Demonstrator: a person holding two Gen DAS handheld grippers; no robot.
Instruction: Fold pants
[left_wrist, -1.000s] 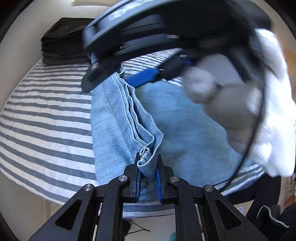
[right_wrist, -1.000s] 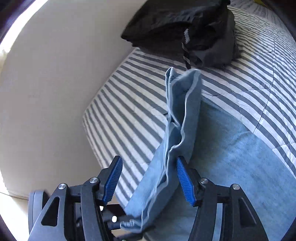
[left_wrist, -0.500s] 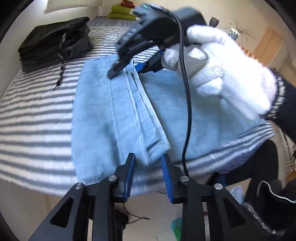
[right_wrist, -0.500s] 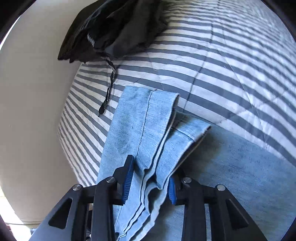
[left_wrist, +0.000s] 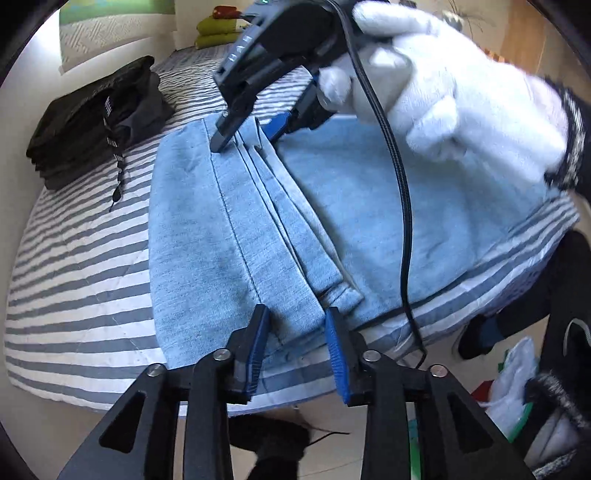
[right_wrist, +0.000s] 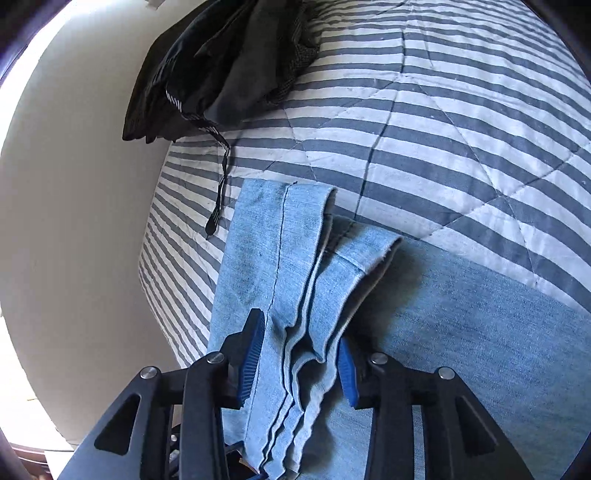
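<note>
**Jeans folded on the striped bed, both grippers spread**

The light blue jeans (left_wrist: 229, 236) lay folded on the bed (left_wrist: 74, 258), whose cover carried grey and white stripes. They served as the landmark for all else.

Nearest the left camera, the left gripper (left_wrist: 297, 343) stood at the near edge of the jeans, at the hem end of the folded-over legs. Its blue-padded fingers (left_wrist: 258, 343) were apart, one on each side of the stacked hems, with a gap showing between pad and cloth; they gripped nothing. Below that edge of the jeans, the bed's side dropped to a pale floor.

At the far end of the same fold, the right gripper (left_wrist: 255, 133) pointed down onto the jeans, carried by a hand in a white glove (left_wrist: 443, 96). A black cable (left_wrist: 402, 206) hung from it across the cloth. In the right wrist view its fingers (right_wrist: 255, 354) were likewise apart, straddling the layered edges of the folded leg (right_wrist: 295, 295) without pinching them; whether the pads brushed the denim could not be told.

Beyond the jeans, toward the wall, a stack of dark folded clothes (left_wrist: 96, 118) sat on the bed, well apart from the denim. A black drawstring (right_wrist: 221, 184) trailed from it over the stripes, ending near the fold's corner.
</note>
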